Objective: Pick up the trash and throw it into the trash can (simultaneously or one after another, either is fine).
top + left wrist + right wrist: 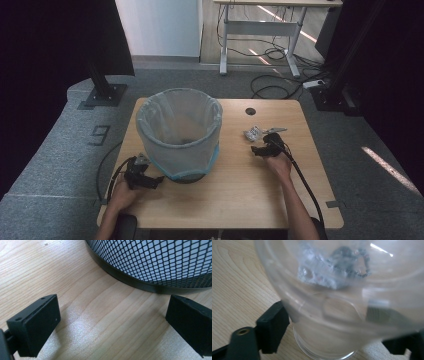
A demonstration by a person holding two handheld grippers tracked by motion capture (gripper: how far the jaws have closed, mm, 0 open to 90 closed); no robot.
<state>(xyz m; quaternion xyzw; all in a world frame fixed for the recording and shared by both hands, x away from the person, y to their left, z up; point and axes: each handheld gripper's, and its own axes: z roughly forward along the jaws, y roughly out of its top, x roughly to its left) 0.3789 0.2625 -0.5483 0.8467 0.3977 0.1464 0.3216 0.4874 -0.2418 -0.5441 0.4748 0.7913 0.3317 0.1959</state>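
Observation:
A clear plastic cup sits between the jaws of my right gripper, and both black pads press on its walls. Through the cup I see a crumpled silvery wrapper with dark marks. In the high view the right gripper is on the table's right half, just in front of the crumpled wrapper. My left gripper rests at the near left foot of a black mesh bin lined with a pale bag. Its jaws stand wide open over bare wood beside the bin's base.
The wooden table has a cable hole at the back right. A small grey piece lies just behind the right gripper. Cables trail from both grippers toward the near edge. A desk frame and floor cables stand beyond the table.

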